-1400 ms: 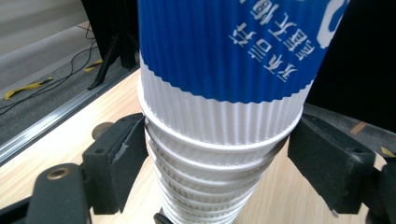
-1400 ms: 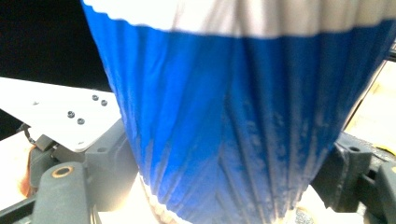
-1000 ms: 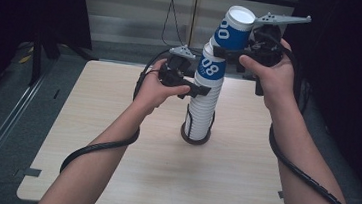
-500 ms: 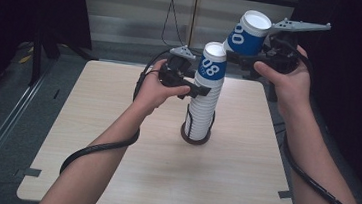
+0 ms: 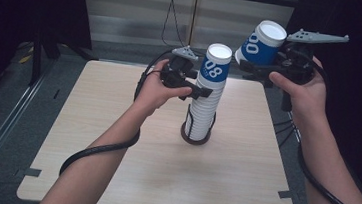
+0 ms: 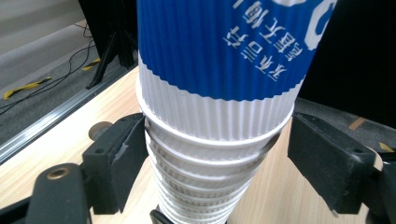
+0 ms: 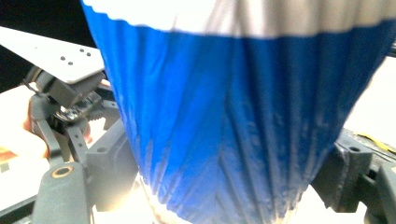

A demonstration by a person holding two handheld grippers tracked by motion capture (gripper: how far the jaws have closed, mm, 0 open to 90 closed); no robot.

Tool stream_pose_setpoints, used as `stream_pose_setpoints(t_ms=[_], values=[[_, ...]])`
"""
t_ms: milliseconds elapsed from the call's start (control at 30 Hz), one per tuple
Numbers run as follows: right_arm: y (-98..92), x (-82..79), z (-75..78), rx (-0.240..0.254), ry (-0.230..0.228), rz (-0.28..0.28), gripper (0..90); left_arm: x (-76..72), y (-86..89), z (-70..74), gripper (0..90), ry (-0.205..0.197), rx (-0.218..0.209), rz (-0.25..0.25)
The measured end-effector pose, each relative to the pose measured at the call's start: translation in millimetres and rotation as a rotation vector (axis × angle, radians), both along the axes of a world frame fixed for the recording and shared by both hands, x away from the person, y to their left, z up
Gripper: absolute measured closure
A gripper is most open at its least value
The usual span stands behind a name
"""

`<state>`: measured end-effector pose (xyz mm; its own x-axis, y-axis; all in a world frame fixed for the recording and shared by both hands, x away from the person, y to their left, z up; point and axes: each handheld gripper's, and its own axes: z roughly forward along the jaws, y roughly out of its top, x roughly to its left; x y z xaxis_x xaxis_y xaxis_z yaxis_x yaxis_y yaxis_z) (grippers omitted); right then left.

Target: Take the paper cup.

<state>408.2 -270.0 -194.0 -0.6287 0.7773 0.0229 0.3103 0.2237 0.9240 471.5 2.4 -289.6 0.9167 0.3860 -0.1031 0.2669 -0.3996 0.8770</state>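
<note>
While left gripper (image 5: 194,85) clamps stack (image 5: 201,111), right gripper (image 5: 252,68) grips cup (image 5: 260,44)

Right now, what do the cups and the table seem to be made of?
Cups: likely paper, with a matte ribbed sleeve, printed blue over white; fine vertical ridges show in both gripper views. Table: pale wood-look top with smooth grain lines, perhaps laminate.

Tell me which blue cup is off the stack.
The cup in the right gripper, tilted and held in the air right of the stack. The other blue cup sits upright atop the stack, by the left gripper.
</note>
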Motion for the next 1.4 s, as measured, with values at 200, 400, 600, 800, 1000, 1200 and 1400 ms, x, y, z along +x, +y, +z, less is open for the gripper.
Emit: stream_pose_setpoints(t_ms=[200, 400, 600, 800, 1000, 1200, 1400], values=[[-11.3, -7.0, -4.0, -0.01, 0.004, -0.009, 19.7, -2.0, -0.1, 1.2, 18.0, 0.004, 0.003, 0.004], [-16.4, -12.6, -9.6, -0.018, 0.009, -0.003, 19.7, -3.8, 2.7, 3.1, 16.0, 0.01, 0.003, 0.02], [-18.8, -16.9, -21.2, -0.036, 0.023, 0.007, 19.9, -5.8, 9.3, 0.0, 15.4, 0.018, 0.013, 0.025], [-18.4, -20.4, -32.6, -0.044, 0.039, 0.025, 20.1, -7.9, 17.1, -6.9, 15.4, 0.029, 0.016, 0.032], [-16.3, -25.8, -41.9, -0.063, 0.045, 0.046, 20.2, -11.7, 27.0, -13.9, 15.3, 0.041, 0.001, 0.021], [-14.7, -29.9, -51.3, -0.076, 0.056, 0.069, 20.4, -18.5, 33.5, -25.3, 15.2, 0.047, 0.011, 0.012], [-16.1, -32.5, -60.2, -0.076, 0.065, 0.077, 20.8, -23.9, 38.8, -38.6, 15.2, 0.057, 0.018, -0.005]])
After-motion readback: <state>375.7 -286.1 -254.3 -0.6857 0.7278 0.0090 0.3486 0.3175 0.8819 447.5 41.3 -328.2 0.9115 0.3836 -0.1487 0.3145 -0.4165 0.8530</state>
